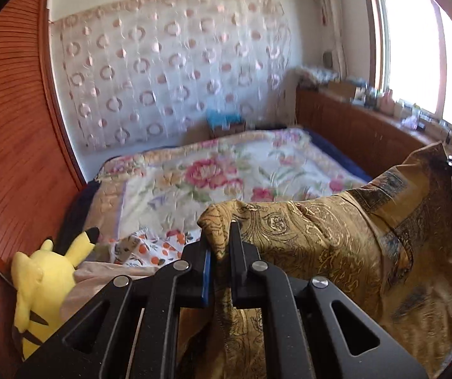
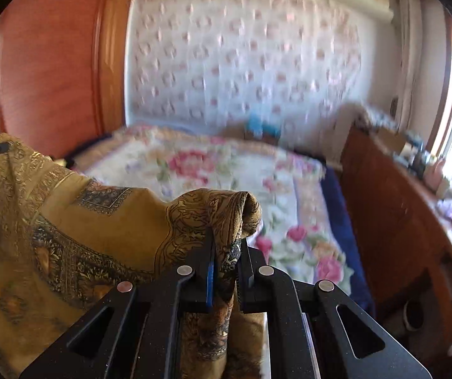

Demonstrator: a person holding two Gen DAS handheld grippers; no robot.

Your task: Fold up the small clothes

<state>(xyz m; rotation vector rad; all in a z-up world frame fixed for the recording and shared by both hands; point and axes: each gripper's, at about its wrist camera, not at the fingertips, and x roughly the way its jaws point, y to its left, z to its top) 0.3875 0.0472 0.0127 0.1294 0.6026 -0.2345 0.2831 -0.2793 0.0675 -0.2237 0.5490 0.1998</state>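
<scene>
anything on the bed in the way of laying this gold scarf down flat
Nothing visible on the floral bedspread ahead. Both grippers, left and right, already clamp the gold scarf. A yellow plush toy and an orange-print cloth lie near the left edge.

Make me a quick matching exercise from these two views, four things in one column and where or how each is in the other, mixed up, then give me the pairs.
1. gold patterned cloth
2. yellow plush toy
3. floral bedspread
4. orange-print cloth

A. spread over the bed
B. against the wooden headboard, left
C. gripped at two corners, held up
D. lying just ahead of the left gripper

Pairs: 1-C, 2-B, 3-A, 4-D
</scene>
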